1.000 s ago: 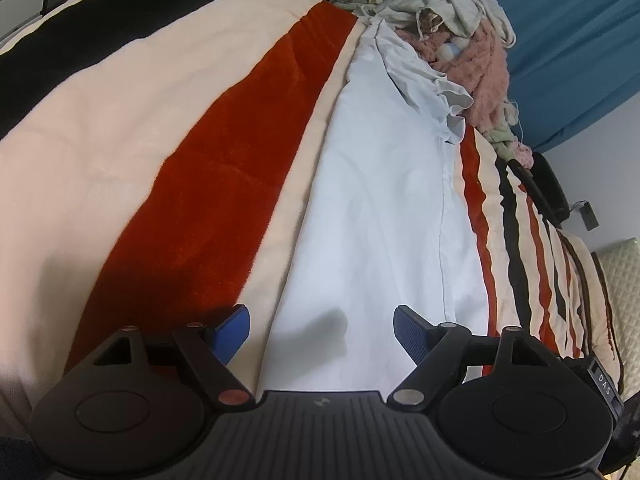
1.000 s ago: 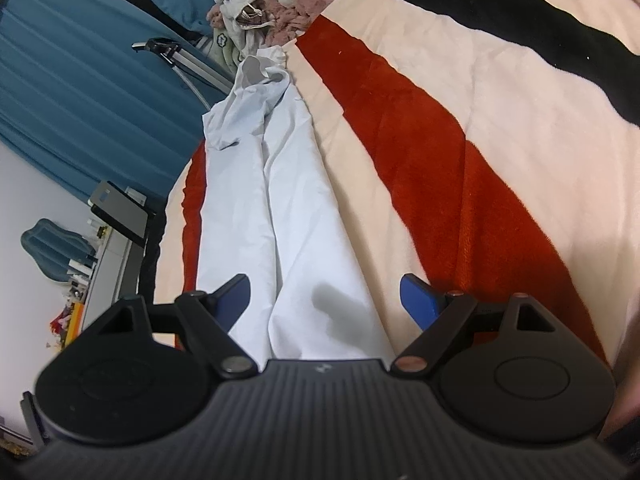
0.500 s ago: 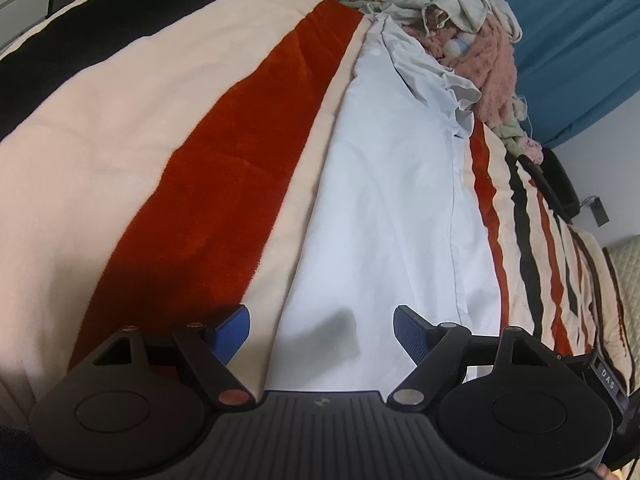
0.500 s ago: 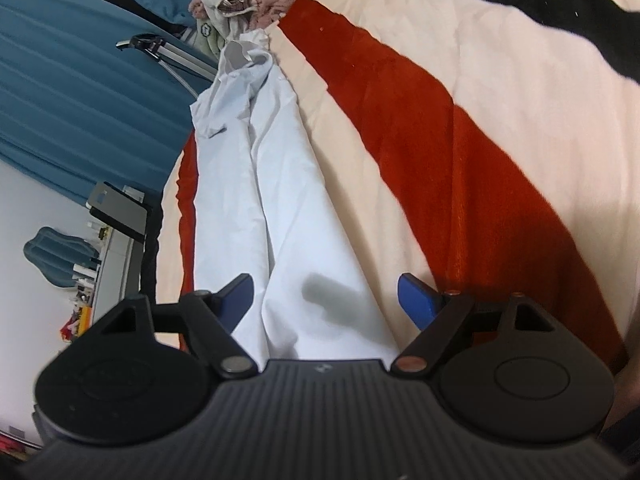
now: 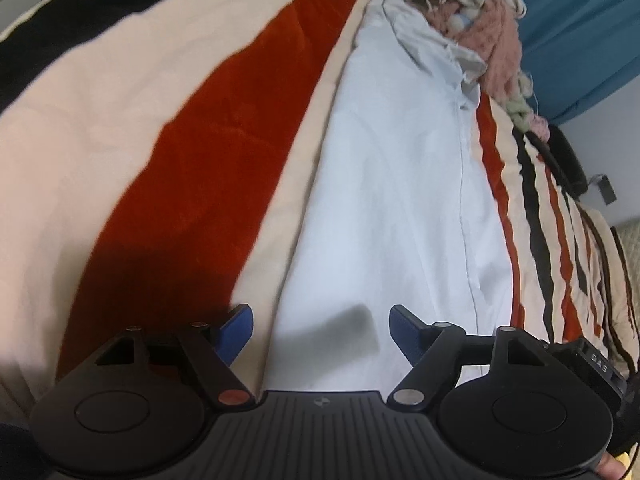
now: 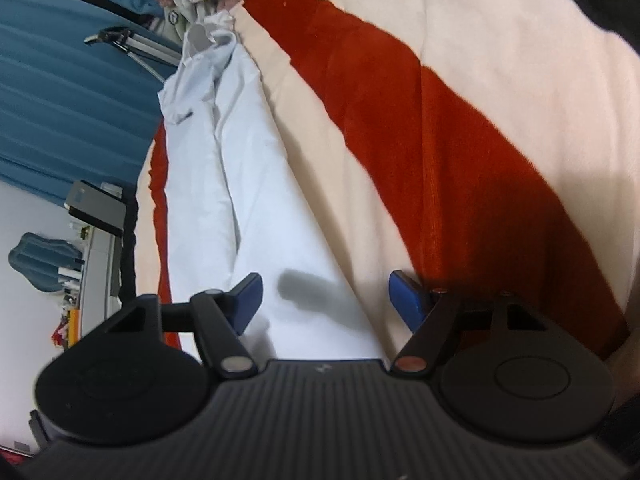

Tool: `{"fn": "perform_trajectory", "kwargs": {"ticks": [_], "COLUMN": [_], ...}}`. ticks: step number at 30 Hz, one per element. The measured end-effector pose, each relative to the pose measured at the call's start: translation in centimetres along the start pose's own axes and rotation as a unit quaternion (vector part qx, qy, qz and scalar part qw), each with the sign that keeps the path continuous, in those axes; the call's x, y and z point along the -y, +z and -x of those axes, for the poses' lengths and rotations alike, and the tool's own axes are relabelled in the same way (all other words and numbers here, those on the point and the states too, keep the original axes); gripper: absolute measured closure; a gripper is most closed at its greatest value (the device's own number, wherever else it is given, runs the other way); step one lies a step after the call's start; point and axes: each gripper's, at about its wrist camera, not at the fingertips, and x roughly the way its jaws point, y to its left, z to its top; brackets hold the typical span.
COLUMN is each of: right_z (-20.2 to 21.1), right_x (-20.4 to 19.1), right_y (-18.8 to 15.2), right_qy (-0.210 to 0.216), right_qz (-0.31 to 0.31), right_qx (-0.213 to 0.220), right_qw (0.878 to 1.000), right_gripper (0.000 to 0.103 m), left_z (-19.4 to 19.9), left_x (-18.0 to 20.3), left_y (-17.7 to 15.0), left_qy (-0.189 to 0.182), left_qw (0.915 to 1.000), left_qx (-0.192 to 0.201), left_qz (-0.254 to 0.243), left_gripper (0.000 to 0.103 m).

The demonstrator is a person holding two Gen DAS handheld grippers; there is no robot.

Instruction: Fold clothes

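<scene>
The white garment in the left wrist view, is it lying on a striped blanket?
Yes, the white garment is spread flat on a striped blanket with red, cream and black bands.

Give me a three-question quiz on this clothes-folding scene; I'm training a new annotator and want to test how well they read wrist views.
1. True or false: the white garment lies stretched out flat on the striped blanket.
2. Where is the pile of unfolded clothes? A) under the left gripper B) at the garment's far end C) on the floor
3. Fill in: the right gripper has its jaws closing, with the near end of the ____ garment between them, not yet pinched.

Key: 1 true; 2 B; 3 white.
</scene>
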Motion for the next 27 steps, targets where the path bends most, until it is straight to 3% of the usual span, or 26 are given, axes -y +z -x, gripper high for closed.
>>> {"fn": "perform_trajectory", "kwargs": {"ticks": [7, 9, 12, 15, 22, 27], "right_z": [-0.1, 0.1, 0.4, 0.7, 1.2, 1.0], "right_x": [-0.7, -0.7, -0.7, -0.6, -0.7, -0.3], "right_y": [-0.7, -0.9, -1.0, -1.1, -1.9, -2.0], "right_qy": [0.010, 0.009, 0.014, 0.023, 0.043, 0.028], "right_qz": [0.022, 0.026, 0.025, 0.024, 0.025, 0.009], "right_qx": [-0.013, -0.012, -0.011, -0.009, -0.016, -0.019], "right_qw": [1.000, 1.000, 1.000, 0.999, 0.999, 0.999], "right_gripper": [0.039, 0.047, 0.052, 0.054, 0.055, 0.055], "left_z": [0.1, 0.3, 0.8, 1.0, 0.9, 0.7], "left_x": [-0.4, -0.6, -0.8, -0.7, -0.6, -0.6], "left_y": [-0.2, -0.3, -0.7, -1.0, -1.2, -1.4], "left_qy": [-0.002, -0.009, -0.024, -0.030, -0.023, -0.018], "left_qw": [1.0000, 0.9999, 0.9996, 0.9994, 0.9996, 0.9996], "left_qx": [-0.006, -0.003, -0.001, 0.000, -0.009, -0.015], "left_qz": [0.008, 0.011, 0.016, 0.014, 0.014, 0.015], "left_gripper": [0.032, 0.041, 0.055, 0.063, 0.063, 0.054]}}
